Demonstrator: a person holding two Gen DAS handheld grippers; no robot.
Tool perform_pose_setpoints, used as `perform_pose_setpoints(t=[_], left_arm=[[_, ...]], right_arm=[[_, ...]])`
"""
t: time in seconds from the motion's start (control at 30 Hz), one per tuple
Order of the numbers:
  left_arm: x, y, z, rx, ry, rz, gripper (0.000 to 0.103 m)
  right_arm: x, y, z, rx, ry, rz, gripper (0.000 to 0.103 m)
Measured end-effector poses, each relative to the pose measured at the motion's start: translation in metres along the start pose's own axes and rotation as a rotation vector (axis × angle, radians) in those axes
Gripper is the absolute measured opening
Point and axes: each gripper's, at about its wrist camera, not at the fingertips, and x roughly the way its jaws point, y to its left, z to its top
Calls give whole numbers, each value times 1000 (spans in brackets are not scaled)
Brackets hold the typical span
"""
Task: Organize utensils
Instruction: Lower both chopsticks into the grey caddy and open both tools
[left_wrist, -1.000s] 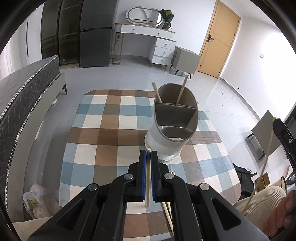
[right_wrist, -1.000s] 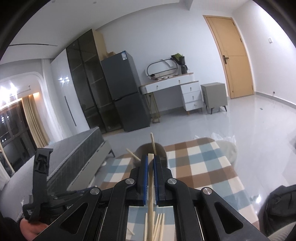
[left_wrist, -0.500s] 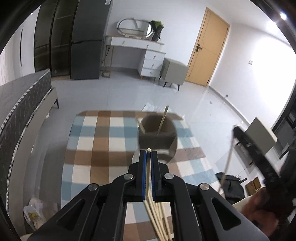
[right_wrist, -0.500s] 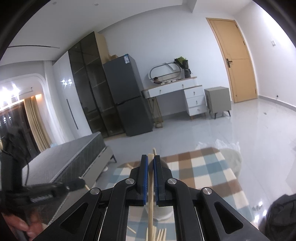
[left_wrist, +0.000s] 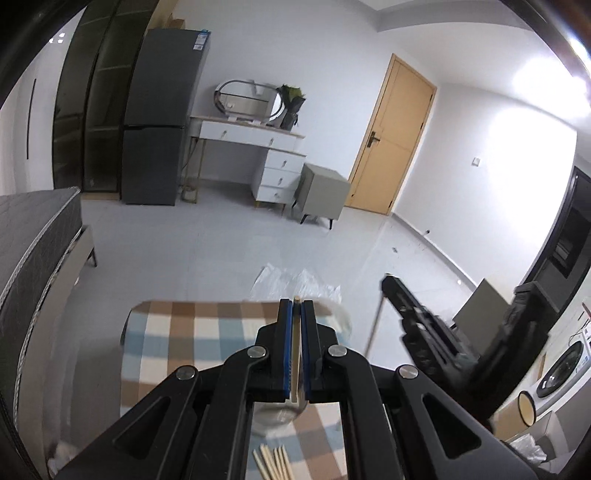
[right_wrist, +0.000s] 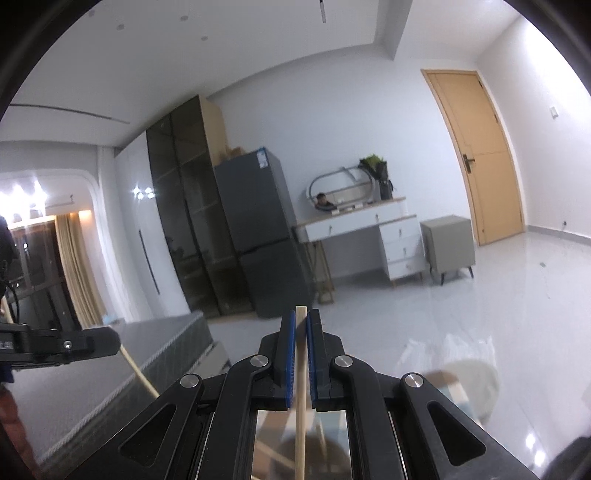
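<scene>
Raised since the earlier frame: both chopsticks, now high above the checked tabletop (left_wrist: 207, 332). Left hand-held gripper (left_wrist: 296, 306) clamped on one chopstick (left_wrist: 295, 354); right hand-held gripper (right_wrist: 301, 317) clamped on another (right_wrist: 300, 387). Holder mostly hidden. Loose chopsticks (left_wrist: 273, 461) near, unsorted.

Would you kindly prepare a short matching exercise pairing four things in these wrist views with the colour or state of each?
Column one:
1. left gripper
2. door
3. refrigerator
4. loose chopsticks

Column two:
A. lying on the checked tablecloth
B. dark grey, standing against the far wall
C. shut on a single chopstick
D. light wood, closed

Pairs: 1-C, 2-D, 3-B, 4-A.

The right gripper likewise clamps a chopstick of its own.
</scene>
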Motion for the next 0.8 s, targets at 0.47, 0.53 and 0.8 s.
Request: perform_pose_setpoints(t=[0.47,0.53,0.8], left_arm=[[88,31,10,19,71,22,0],[95,34,4,11,100,14,0],[103,29,0,20,137,-3,0]], right_arm=[[78,-30,-33,45,-45,-40,5],[82,-33,-39,49,-46,-46,5],[86,-31,-55,-8,-40,-33,5]])
